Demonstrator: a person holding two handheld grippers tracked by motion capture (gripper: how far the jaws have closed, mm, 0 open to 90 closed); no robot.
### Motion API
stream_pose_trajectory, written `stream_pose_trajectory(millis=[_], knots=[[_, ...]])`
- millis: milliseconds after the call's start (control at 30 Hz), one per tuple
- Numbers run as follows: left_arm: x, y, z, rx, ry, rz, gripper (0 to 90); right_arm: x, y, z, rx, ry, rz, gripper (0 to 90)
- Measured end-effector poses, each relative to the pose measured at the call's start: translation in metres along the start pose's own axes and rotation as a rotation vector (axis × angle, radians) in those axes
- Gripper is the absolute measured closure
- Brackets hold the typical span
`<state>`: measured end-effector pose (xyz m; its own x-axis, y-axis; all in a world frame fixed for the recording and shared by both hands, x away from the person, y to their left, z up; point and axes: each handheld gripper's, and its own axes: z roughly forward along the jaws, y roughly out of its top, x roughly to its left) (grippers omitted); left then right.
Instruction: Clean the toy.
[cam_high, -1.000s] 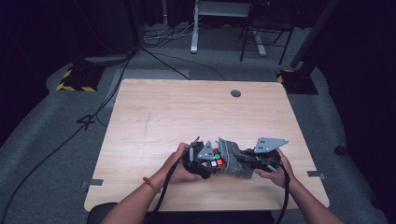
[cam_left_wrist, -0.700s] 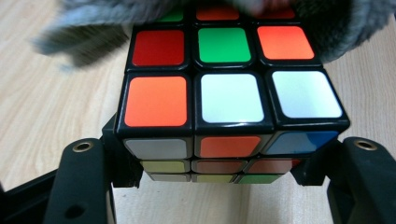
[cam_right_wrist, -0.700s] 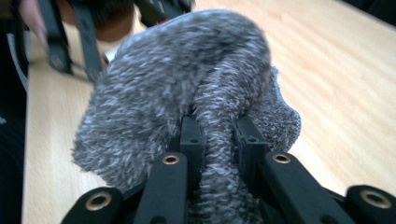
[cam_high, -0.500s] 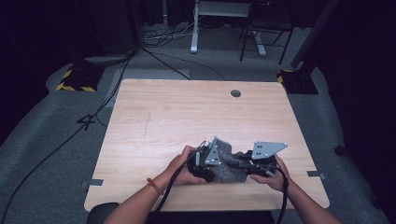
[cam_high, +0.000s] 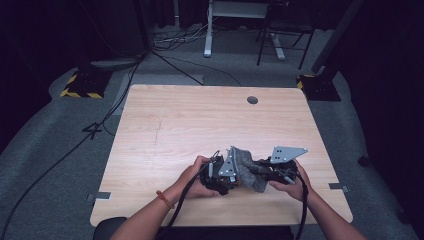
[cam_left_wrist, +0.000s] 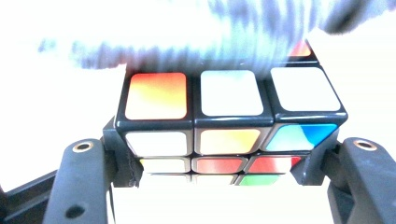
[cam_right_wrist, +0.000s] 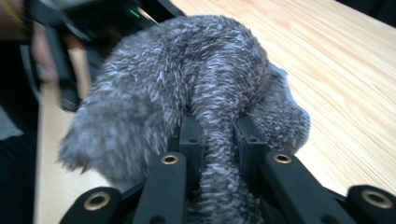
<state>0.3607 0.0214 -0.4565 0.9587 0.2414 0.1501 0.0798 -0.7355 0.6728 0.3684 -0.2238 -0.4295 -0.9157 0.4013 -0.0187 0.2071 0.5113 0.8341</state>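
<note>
Left gripper view: left gripper (cam_left_wrist: 224, 154) clamps the cube (cam_left_wrist: 229, 126) squarely; right gripper (cam_right_wrist: 219, 135) pinches the grey cloth (cam_right_wrist: 187, 84).

Black two-jaw grippers with brass-ringed screw holes, grey three-cornered plates, black cables; a red wristband (cam_high: 161, 196).

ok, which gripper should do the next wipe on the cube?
Right. The right gripper is clamped on a fold of the grey fuzzy cloth, draped against the cube. The left gripper is shut on the cube, so it likely just steadies it.
</note>
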Motion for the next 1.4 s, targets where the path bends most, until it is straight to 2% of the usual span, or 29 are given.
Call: stream_pose_trajectory(millis=[67,167,200,233,367,433,567,600,833,933,1100,1133,1200,1233,1333,1400], knots=[[0.002,0.001,-0.006,-0.038,-0.005,-0.007,33.8,-0.006,-0.007,0.000,0.024,-0.021,0.011,77.1],[0.003,0.001,-0.010,-0.062,0.002,-0.012,33.8,-0.010,-0.013,0.000,0.034,-0.009,0.037,77.1],[0.003,0.001,-0.012,-0.071,0.000,-0.024,33.8,-0.012,-0.017,0.000,0.026,0.028,0.061,77.1],[0.004,0.000,-0.012,-0.071,-0.001,-0.024,33.8,-0.012,-0.017,0.000,0.026,0.028,0.061,77.1],[0.003,0.000,-0.011,-0.074,-0.003,-0.030,33.7,-0.007,-0.015,0.001,0.030,0.045,0.043,77.1],[0.002,0.001,-0.011,-0.076,-0.007,-0.028,33.7,-0.001,-0.013,0.004,0.024,0.074,0.030,77.1],[0.003,-0.001,-0.010,-0.077,-0.017,-0.030,33.4,0.001,-0.012,0.005,0.008,0.092,0.035,77.2],[0.003,0.000,-0.009,-0.078,-0.017,-0.037,33.3,0.002,-0.012,0.004,-0.011,0.106,0.044,77.2],[0.000,0.002,-0.003,-0.051,-0.018,-0.012,33.0,0.008,-0.007,0.002,-0.029,0.107,0.012,77.1],[0.000,0.002,-0.003,-0.046,-0.021,-0.009,32.9,0.014,-0.001,0.003,-0.056,0.117,-0.006,77.0],[-0.001,0.002,-0.002,-0.035,-0.009,0.000,33.2,0.018,0.004,0.005,-0.034,0.085,-0.049,77.1],[-0.001,0.002,-0.003,-0.041,-0.009,-0.002,33.3,0.016,0.002,0.006,-0.008,0.060,-0.050,77.1],[-0.001,0.002,-0.004,-0.047,-0.005,0.003,33.3,0.014,-0.001,0.007,0.006,0.051,-0.049,77.2],[-0.001,0.003,-0.007,-0.047,-0.003,0.008,33.3,0.009,-0.006,0.008,0.040,0.029,-0.043,77.2],[-0.001,0.004,-0.008,-0.055,0.000,0.010,33.4,0.005,-0.013,0.009,0.069,0.013,-0.033,77.2],[0.000,0.003,-0.008,-0.056,-0.009,0.002,33.4,0.005,-0.013,0.009,0.069,0.014,-0.031,77.3]])
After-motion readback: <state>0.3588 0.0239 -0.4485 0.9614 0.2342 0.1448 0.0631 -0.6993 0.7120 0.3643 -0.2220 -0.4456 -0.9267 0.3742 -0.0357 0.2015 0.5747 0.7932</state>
